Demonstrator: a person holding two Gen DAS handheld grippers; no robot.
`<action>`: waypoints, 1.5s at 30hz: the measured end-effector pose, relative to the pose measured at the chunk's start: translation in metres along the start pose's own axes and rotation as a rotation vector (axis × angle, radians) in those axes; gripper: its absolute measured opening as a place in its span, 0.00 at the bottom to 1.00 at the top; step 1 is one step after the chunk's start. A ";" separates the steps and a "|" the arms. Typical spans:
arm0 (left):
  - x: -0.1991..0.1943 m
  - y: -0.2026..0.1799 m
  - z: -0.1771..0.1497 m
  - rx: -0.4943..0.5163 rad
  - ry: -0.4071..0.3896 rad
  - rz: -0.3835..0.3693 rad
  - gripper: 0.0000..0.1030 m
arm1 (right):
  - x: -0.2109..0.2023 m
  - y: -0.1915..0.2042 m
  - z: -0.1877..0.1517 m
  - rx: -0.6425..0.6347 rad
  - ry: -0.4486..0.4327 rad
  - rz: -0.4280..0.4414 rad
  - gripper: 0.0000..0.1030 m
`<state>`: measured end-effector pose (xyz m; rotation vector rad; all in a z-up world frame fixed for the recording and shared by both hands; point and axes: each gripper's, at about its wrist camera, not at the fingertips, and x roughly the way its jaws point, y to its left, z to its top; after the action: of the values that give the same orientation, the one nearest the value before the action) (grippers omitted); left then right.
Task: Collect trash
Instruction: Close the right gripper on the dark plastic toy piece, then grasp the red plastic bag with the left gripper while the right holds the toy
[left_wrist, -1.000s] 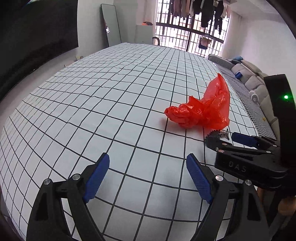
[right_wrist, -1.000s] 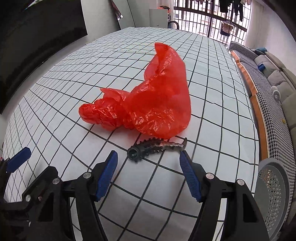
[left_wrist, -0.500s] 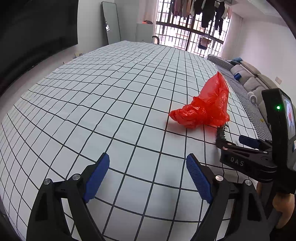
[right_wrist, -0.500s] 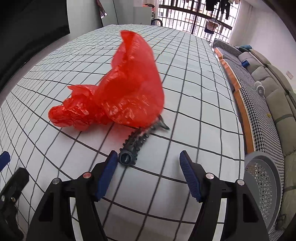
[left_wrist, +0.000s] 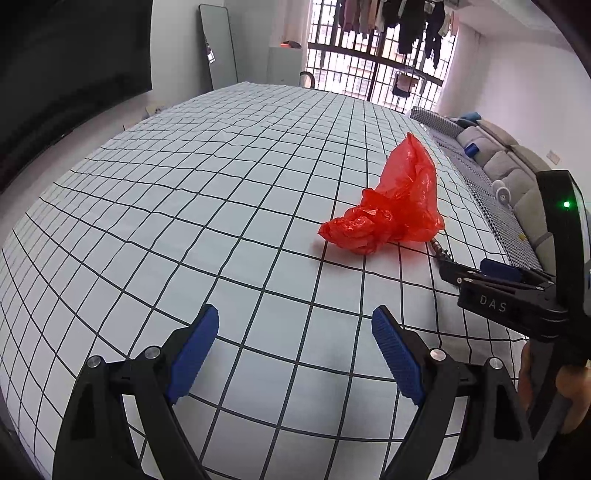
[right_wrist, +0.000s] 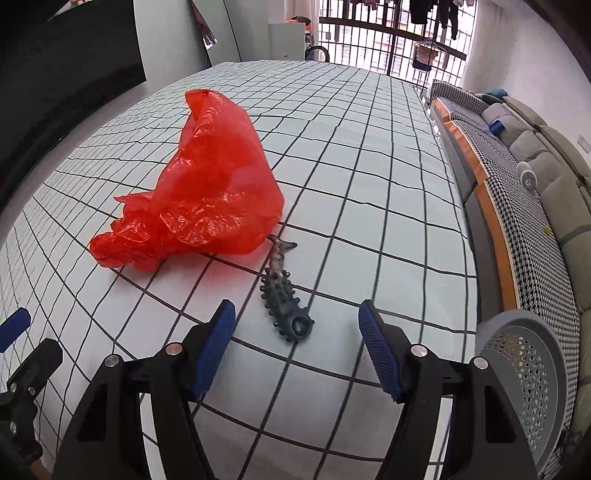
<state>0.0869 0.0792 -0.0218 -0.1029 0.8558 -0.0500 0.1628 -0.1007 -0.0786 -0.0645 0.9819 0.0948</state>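
Left jaws: left gripper (left_wrist: 295, 350) wide apart, holding nothing.
Left view: crinkly red plastic bag (left_wrist: 391, 210) lies right of middle on the checked cloth (left_wrist: 184, 206).
Right jaws: right gripper (right_wrist: 297, 347) wide apart, holding nothing.
Right view: dark bumpy toy (right_wrist: 282, 295) lies mid-frame, thin tail under the bag; holey grey basket (right_wrist: 524, 369) lower right.

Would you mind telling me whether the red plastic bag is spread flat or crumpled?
Crumpled. The red plastic bag sits bunched on the checked cloth, one end peaked upward and the other wadded low.

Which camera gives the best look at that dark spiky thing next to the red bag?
The right wrist view: the spiky piece lies whole beside the red bag. The left wrist view shows only its tip.
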 end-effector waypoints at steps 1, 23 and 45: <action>0.000 0.000 0.000 0.000 0.000 0.001 0.81 | 0.002 0.003 0.001 -0.004 0.003 0.005 0.64; 0.011 -0.022 0.015 0.060 0.009 -0.001 0.81 | -0.017 -0.018 -0.017 0.020 -0.039 0.078 0.22; 0.048 -0.089 0.082 0.227 -0.093 -0.048 0.84 | -0.069 -0.085 -0.054 0.174 -0.091 0.066 0.22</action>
<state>0.1801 -0.0075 0.0054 0.0870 0.7495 -0.1858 0.0895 -0.1942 -0.0499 0.1305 0.8980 0.0721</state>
